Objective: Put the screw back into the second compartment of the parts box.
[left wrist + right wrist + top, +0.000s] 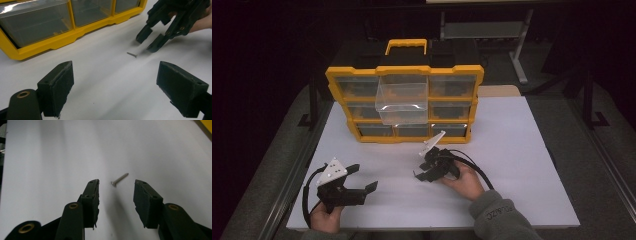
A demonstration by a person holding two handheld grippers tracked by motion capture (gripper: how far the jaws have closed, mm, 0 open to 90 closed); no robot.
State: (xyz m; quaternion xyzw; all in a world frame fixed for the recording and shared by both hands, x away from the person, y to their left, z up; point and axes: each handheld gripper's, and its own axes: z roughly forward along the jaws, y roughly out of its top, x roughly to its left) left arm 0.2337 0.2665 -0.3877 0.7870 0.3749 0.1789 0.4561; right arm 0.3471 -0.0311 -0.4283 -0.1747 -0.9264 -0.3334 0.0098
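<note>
1. Small screw lying flat on the white worktop, just past the tips of the right gripper and roughly lined up with the gap between its jaws. In the right gripper view its long axis runs diagonally — head toward the gripper, tip pointing away and to the right.
2. Right gripper is partly open, holding nothing.
3. Left gripper is spread wide, also holding nothing, sitting well apart from the screw.
4. High view gives you the yellow organiser case with one clear drawer pulled out — the screw is too small to make out there.
</note>
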